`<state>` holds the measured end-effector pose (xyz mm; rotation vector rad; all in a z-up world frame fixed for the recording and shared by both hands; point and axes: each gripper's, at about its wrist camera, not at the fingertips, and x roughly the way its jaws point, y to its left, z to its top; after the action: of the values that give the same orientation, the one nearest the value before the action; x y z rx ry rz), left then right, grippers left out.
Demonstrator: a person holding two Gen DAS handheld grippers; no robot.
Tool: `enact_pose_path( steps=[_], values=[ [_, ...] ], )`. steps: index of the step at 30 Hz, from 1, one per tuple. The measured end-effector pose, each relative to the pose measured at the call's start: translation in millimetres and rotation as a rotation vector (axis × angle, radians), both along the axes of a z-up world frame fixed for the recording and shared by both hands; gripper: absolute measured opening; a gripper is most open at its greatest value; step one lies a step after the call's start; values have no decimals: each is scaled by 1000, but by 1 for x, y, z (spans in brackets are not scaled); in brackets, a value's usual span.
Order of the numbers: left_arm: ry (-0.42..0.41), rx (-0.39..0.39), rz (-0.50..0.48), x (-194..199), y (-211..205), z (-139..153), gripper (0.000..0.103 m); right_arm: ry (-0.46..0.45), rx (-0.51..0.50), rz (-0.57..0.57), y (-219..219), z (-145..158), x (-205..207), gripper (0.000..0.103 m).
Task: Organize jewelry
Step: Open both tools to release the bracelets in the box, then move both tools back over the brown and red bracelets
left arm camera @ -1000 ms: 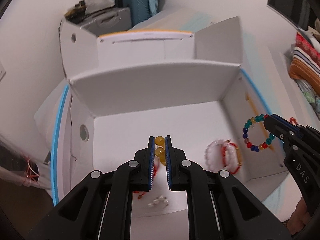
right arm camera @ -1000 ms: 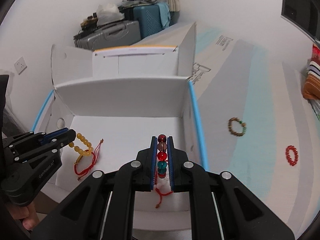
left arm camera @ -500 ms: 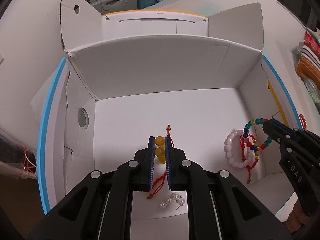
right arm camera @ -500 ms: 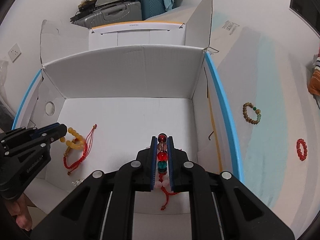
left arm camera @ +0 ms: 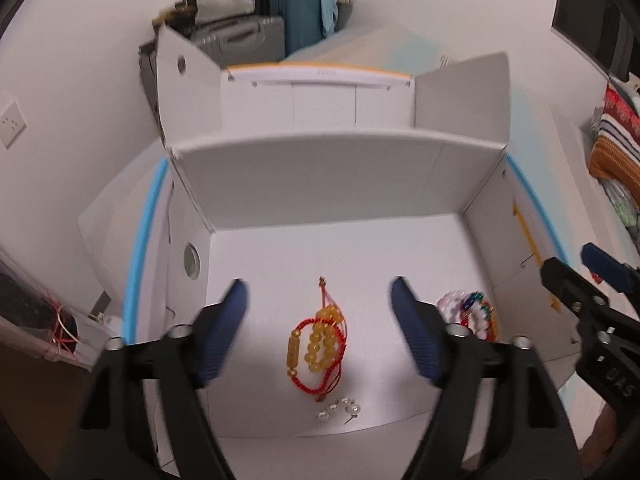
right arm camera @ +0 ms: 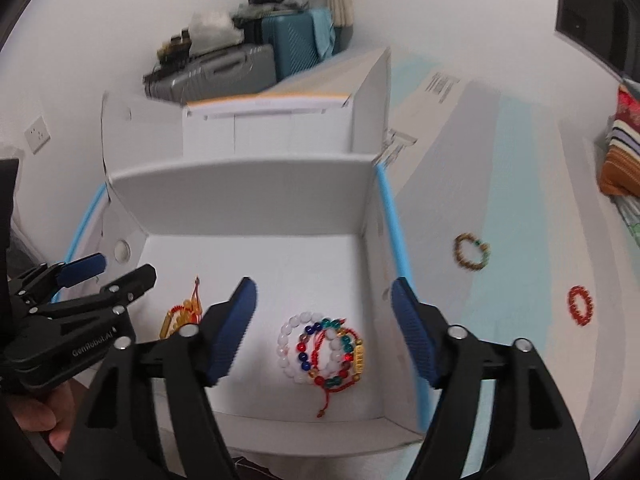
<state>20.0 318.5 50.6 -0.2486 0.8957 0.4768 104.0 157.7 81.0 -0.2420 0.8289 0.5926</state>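
A white cardboard box [left arm camera: 340,184] stands open. On its floor lies a yellow-bead bracelet with red cord [left arm camera: 318,346], below my left gripper [left arm camera: 320,320], which is open and empty. Small pearl earrings [left arm camera: 340,406] lie near the box's front edge. In the right wrist view my right gripper [right arm camera: 324,324] is open and empty above a multicoloured bead bracelet [right arm camera: 320,350] that lies over a white bead bracelet [right arm camera: 286,342] with a red and gold cord bracelet [right arm camera: 354,354]. The yellow bracelet [right arm camera: 180,318] and the left gripper [right arm camera: 102,272] show at left.
On the pale blue and white cloth right of the box lie a brown bead bracelet [right arm camera: 472,250] and a red bead bracelet [right arm camera: 580,304]. Suitcases [right arm camera: 240,64] stand at the back. Folded striped cloth [right arm camera: 624,152] is at far right. A box flap [right arm camera: 370,96] stands up behind.
Both grippers have opened and lifted back. The yellow bracelet and the multicoloured bracelet have dropped onto the box floor.
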Motion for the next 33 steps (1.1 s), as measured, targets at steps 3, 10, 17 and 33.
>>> enact_pose_path(
  steps=[3,10,17,33],
  values=[
    [-47,1,-8,0,-8,13,91,-51,0,-26,-16,17,-3,86],
    [-88,14,-77,17,-45,31,97,-110,14,-104,-72,46,-3,95],
    [-114,39,-187,49,-111,42,97,-128,1,-196,-139,55,9,95],
    [-107,31,-383,124,-238,30,97,-59,8,-384,-269,26,64,95]
  ],
)
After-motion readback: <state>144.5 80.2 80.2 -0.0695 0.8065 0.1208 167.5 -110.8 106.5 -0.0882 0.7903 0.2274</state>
